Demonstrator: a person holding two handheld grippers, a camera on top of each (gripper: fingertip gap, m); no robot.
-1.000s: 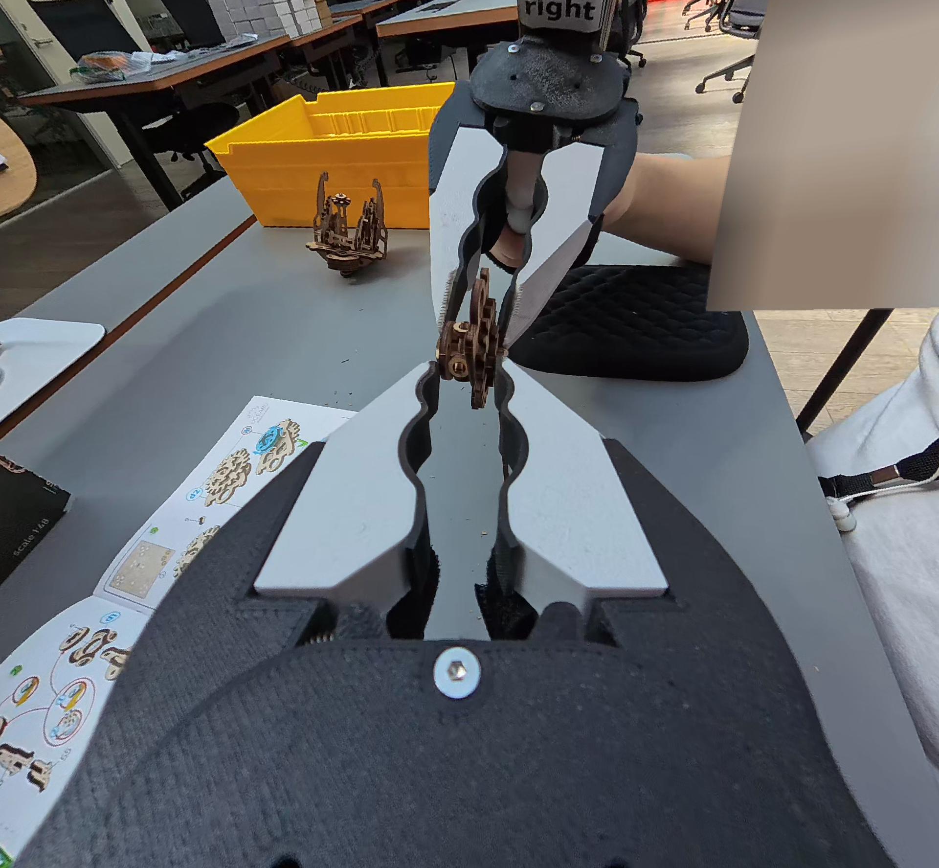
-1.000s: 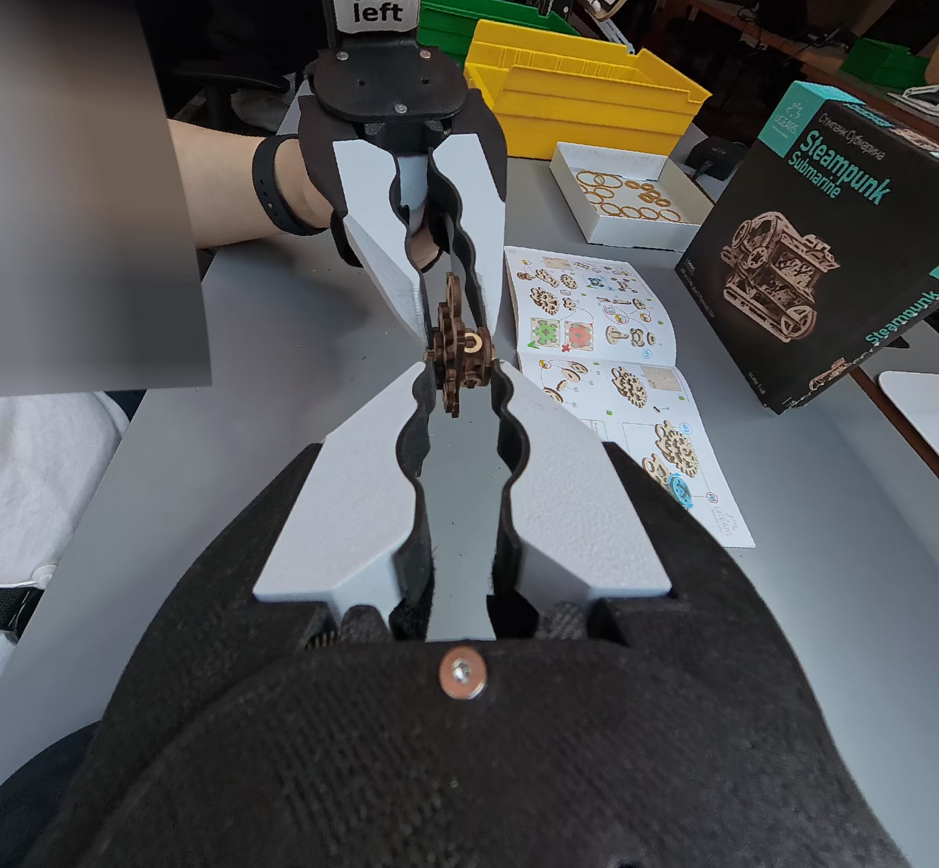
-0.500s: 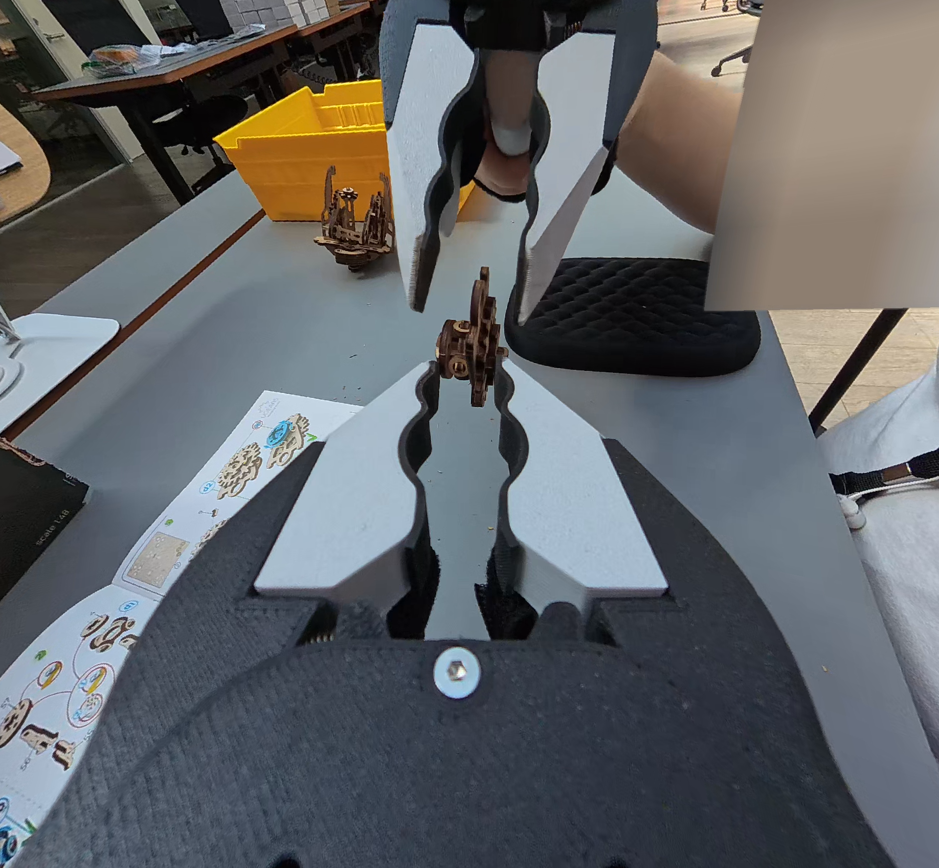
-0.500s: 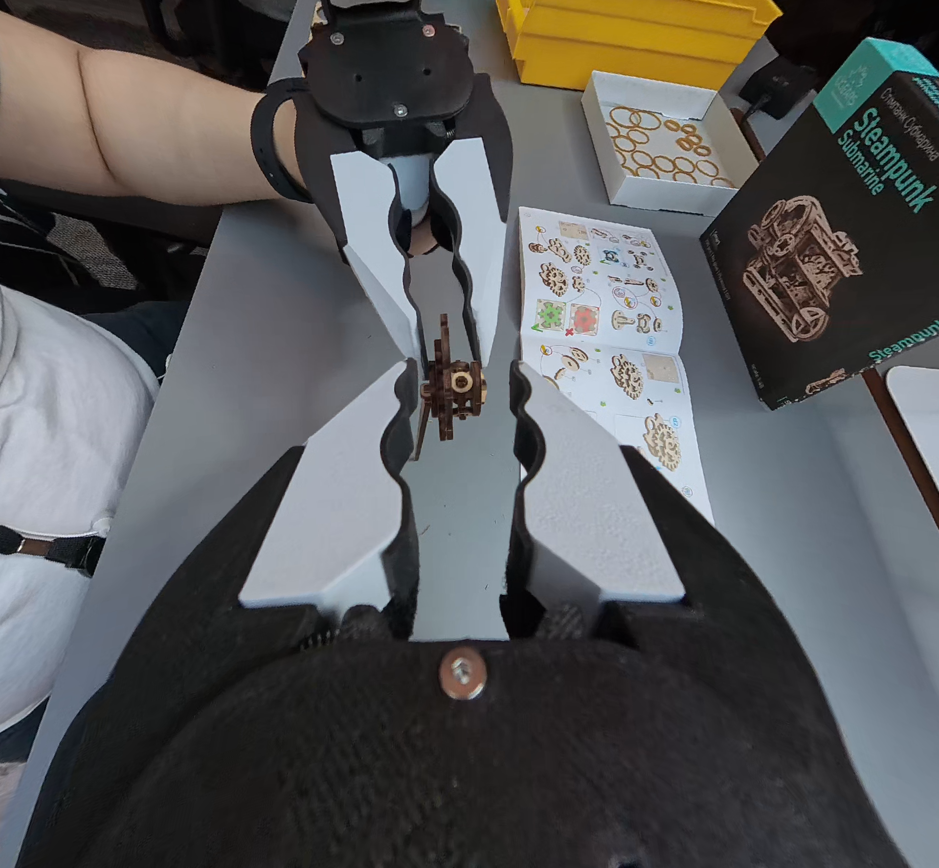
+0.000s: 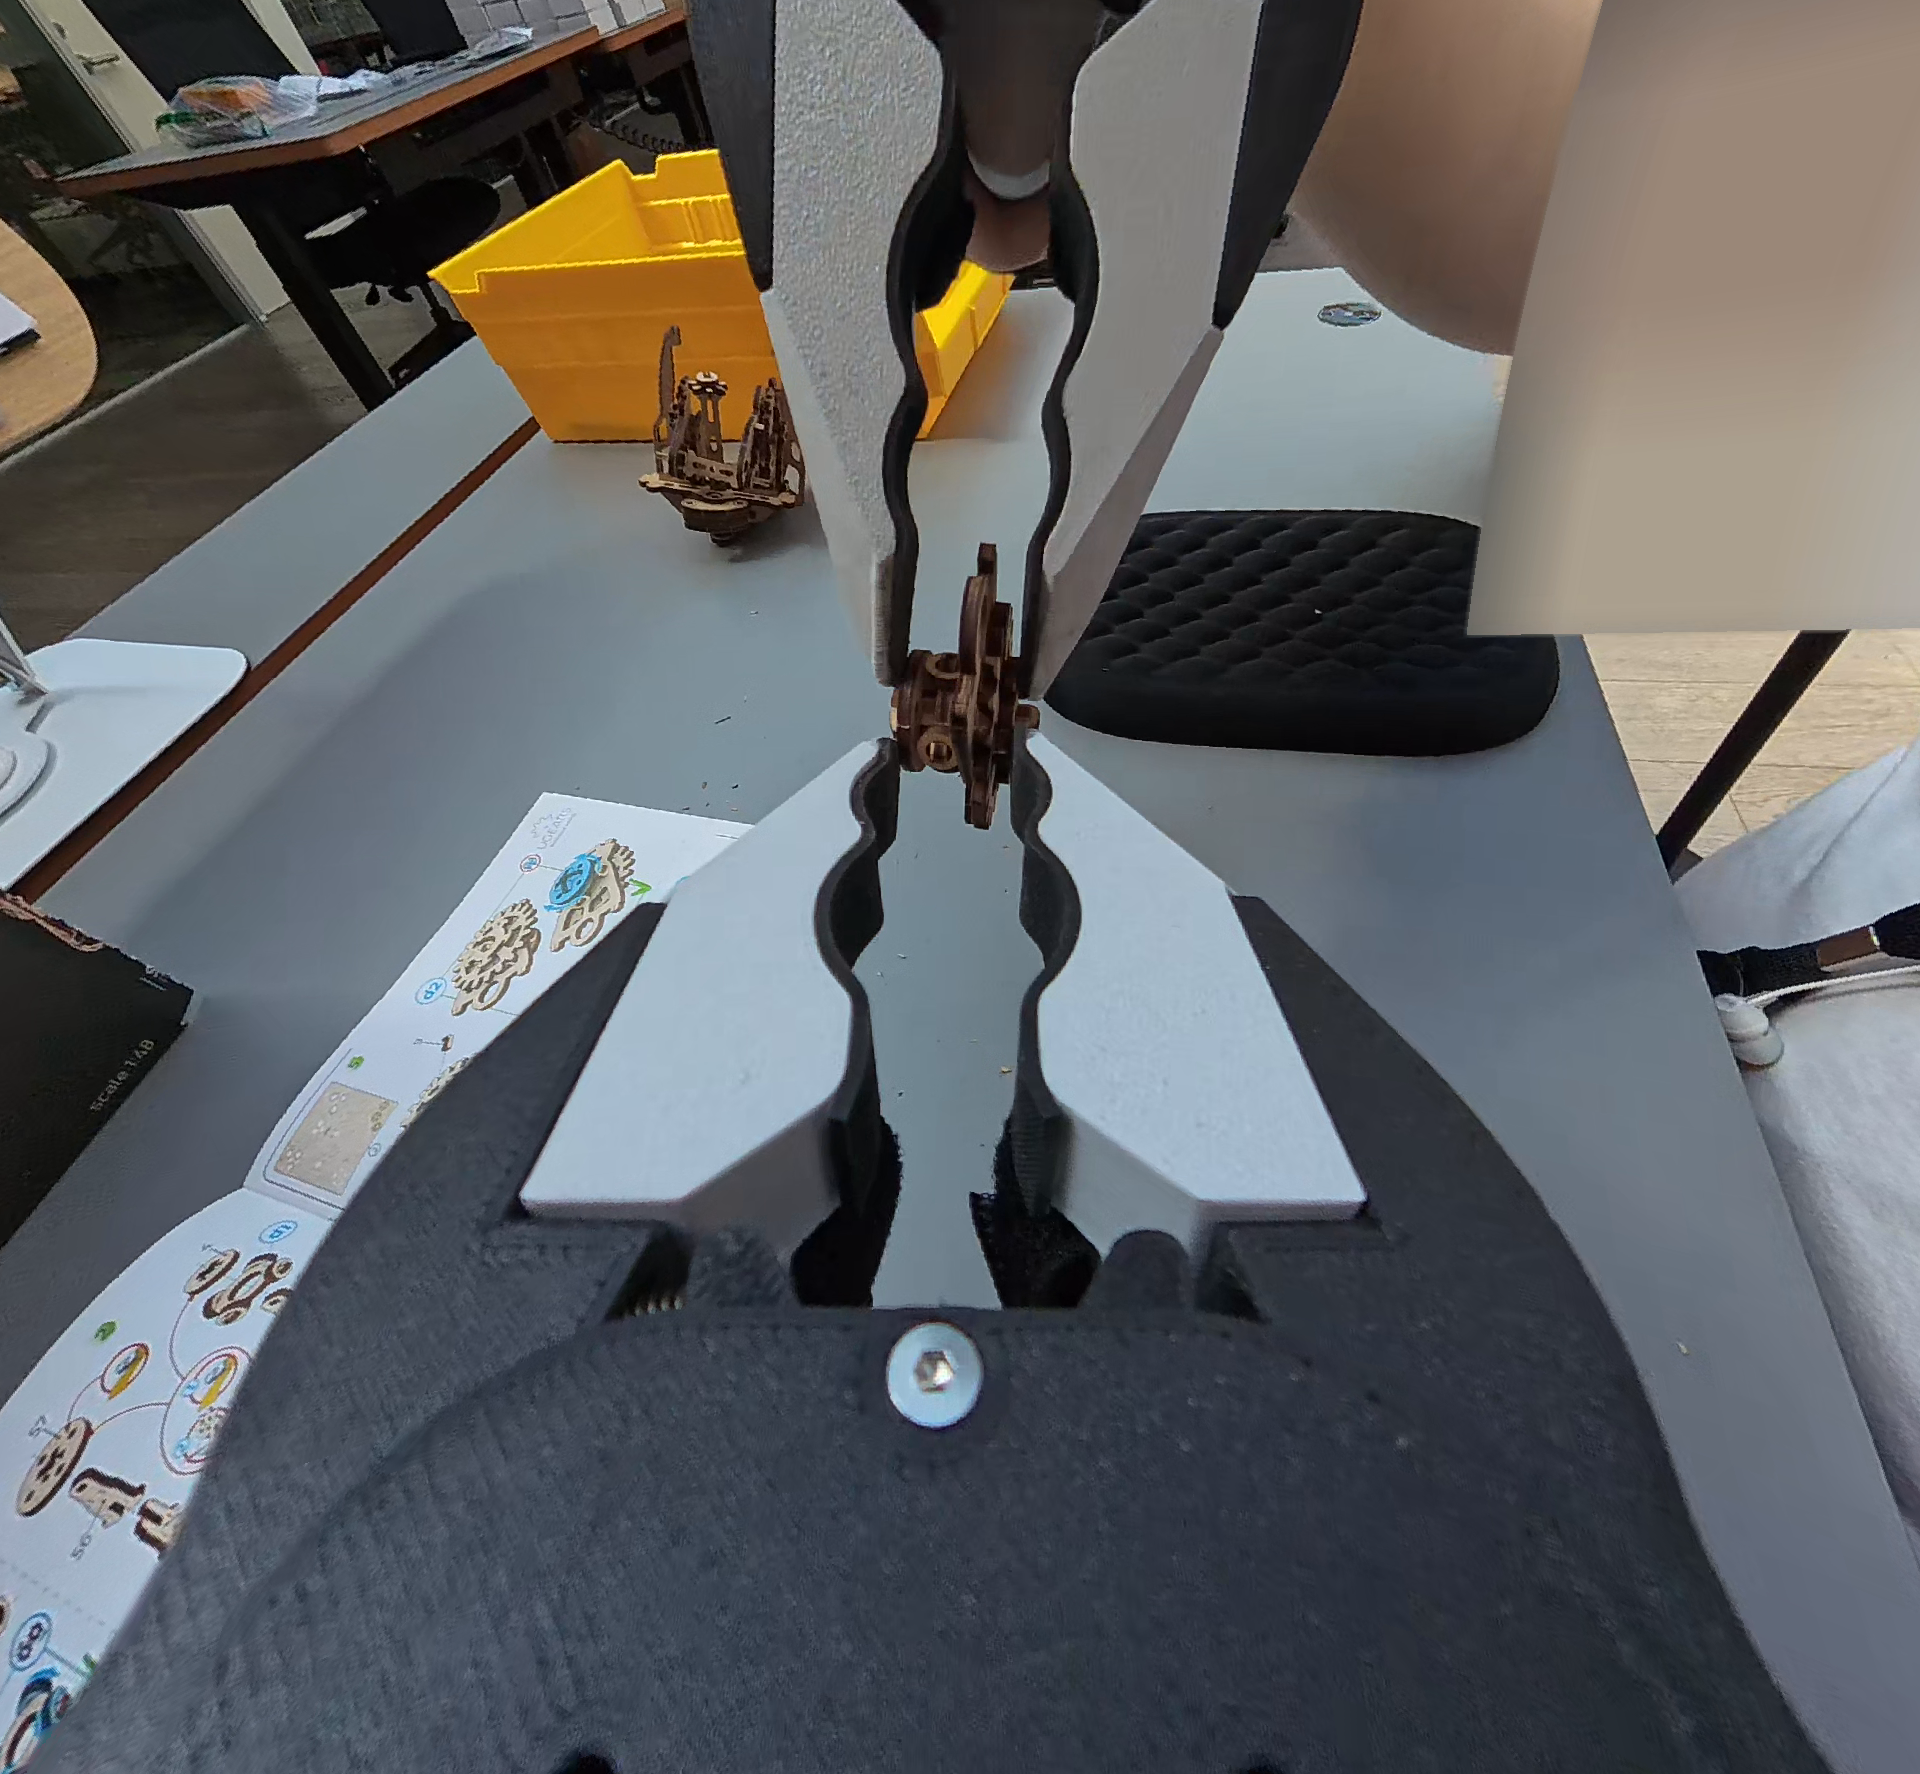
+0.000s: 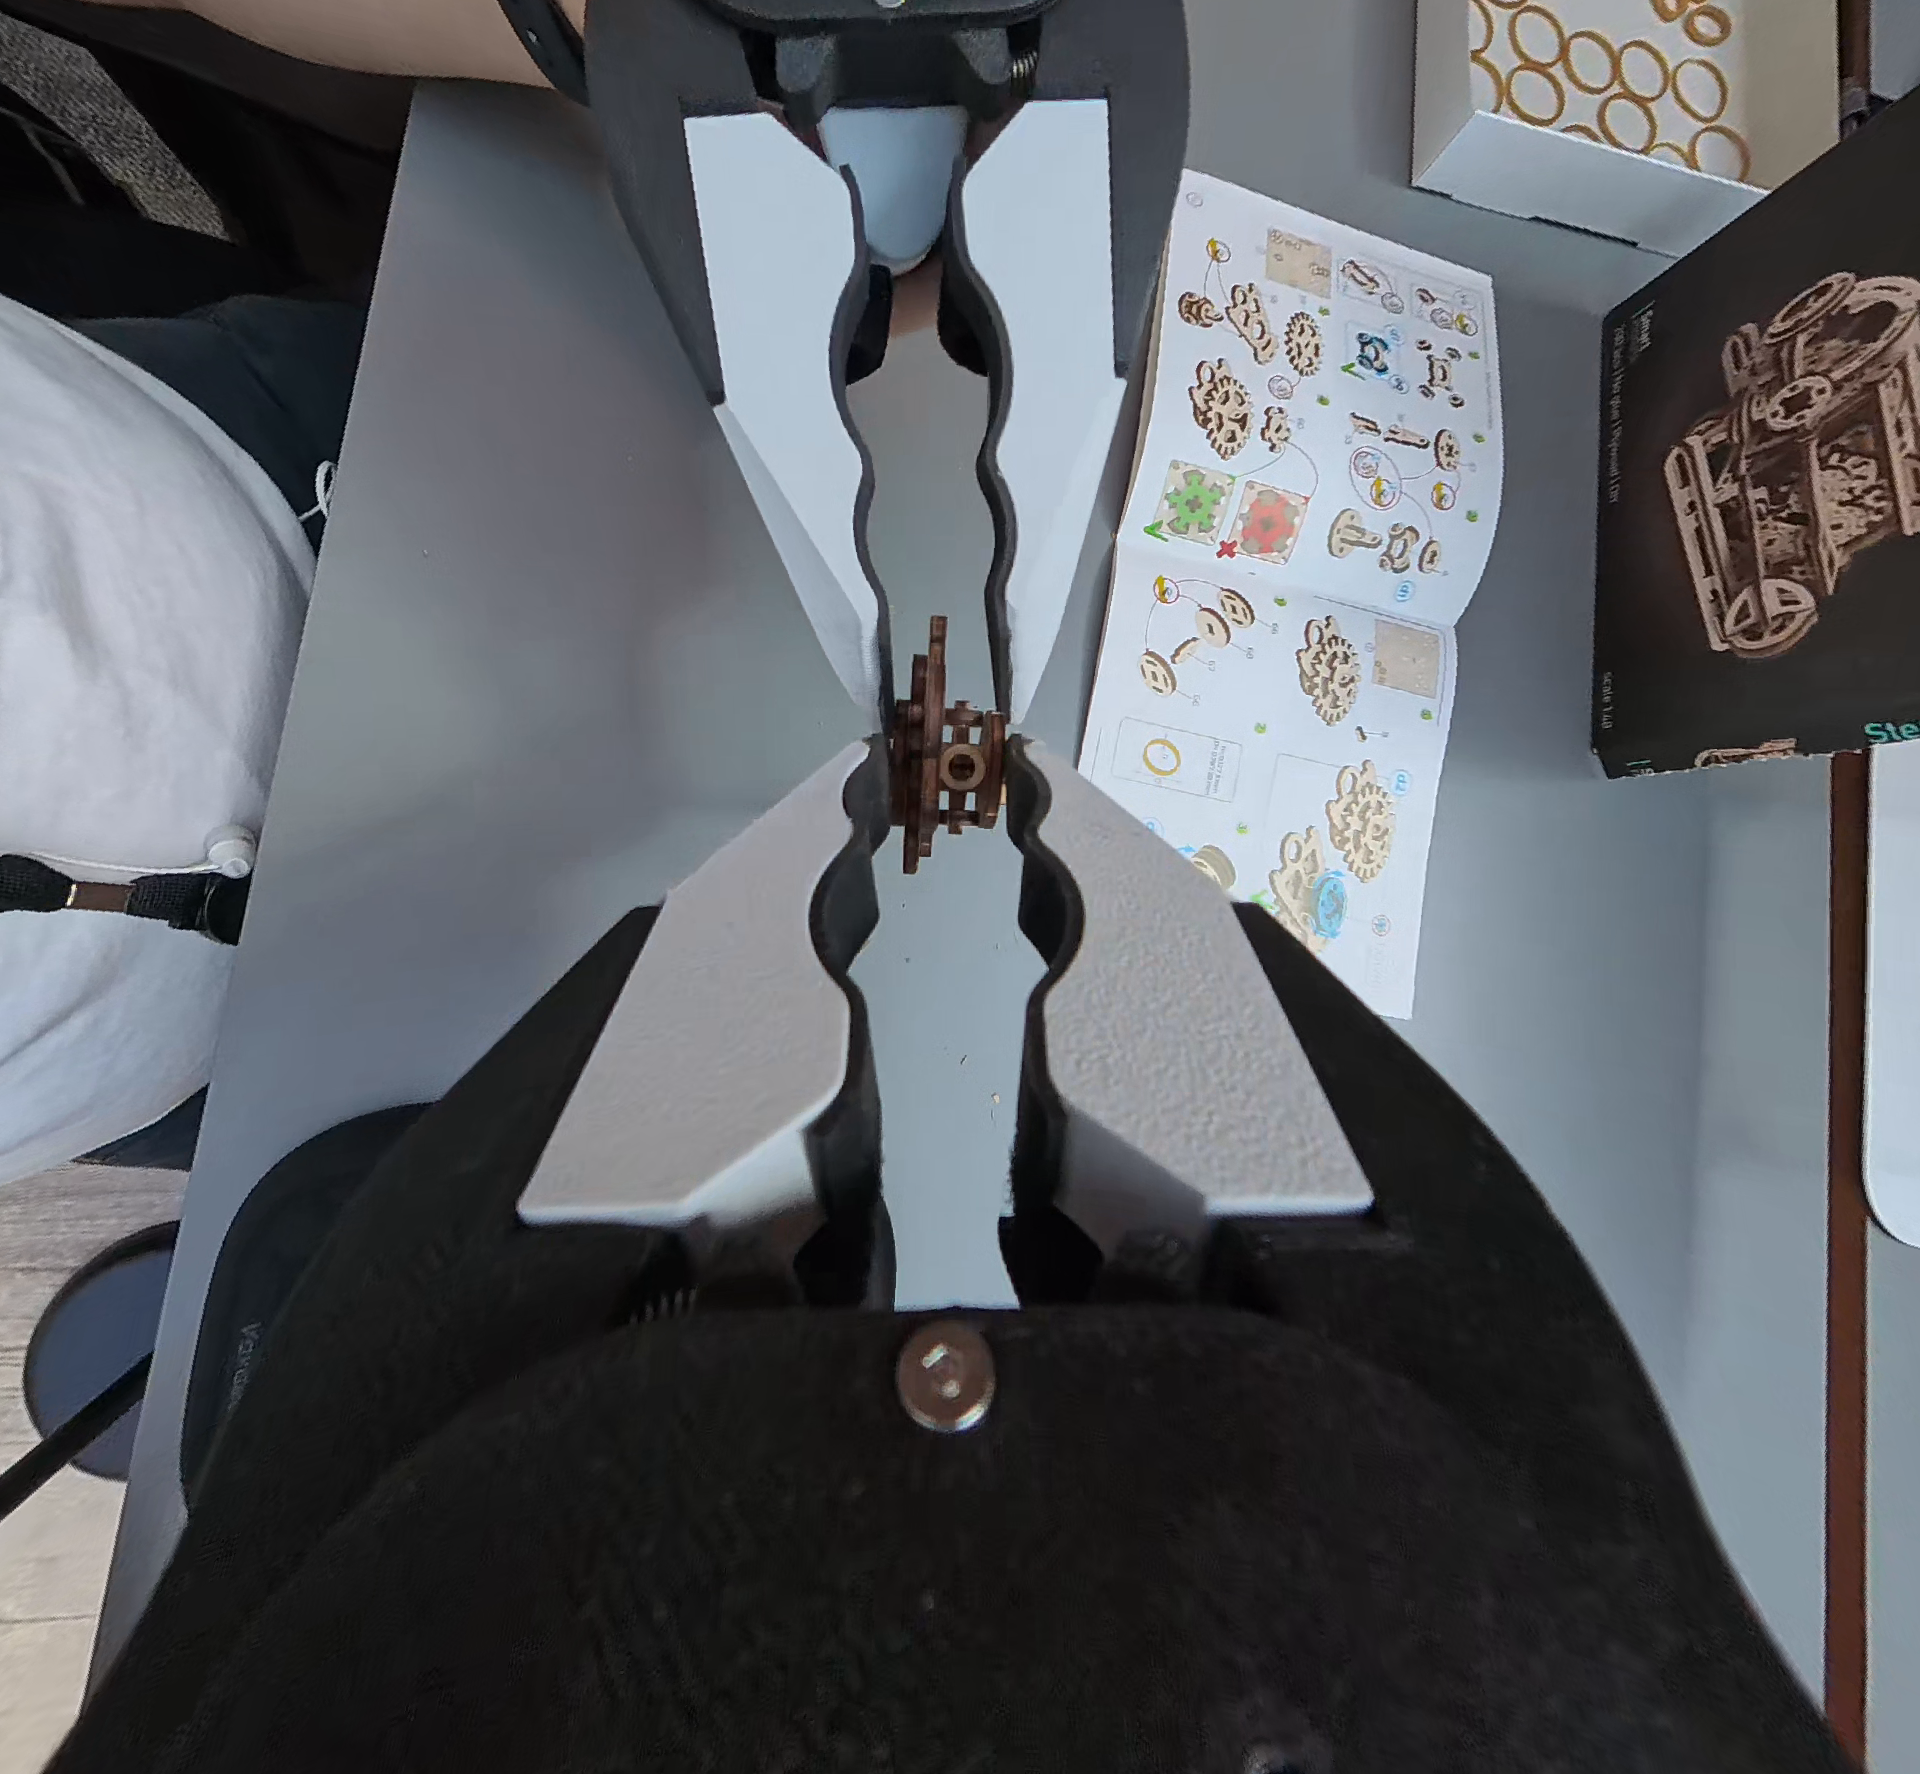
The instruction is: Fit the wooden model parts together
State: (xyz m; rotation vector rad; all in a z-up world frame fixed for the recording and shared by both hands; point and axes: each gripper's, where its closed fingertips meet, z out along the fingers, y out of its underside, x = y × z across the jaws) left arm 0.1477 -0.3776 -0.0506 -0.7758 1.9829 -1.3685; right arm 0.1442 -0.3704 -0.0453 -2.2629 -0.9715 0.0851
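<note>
A small wooden gear assembly (image 5: 961, 701) hangs in the air over the middle of the grey desk (image 5: 520, 654), clamped by the left gripper (image 5: 958, 768); whether more parts remain cannot be told. Half a second ago the right gripper (image 6: 940, 768) stood spread and clear; now it pinches the same piece from the opposite side.

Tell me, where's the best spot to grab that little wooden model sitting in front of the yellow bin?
Probably by its low round base. The little wooden model stands upright on the grey table with thin spires poking up that look easy to snap. Come in low from the side facing the camera, since the yellow bin sits close behind it, and close the fingers across the base.
</note>
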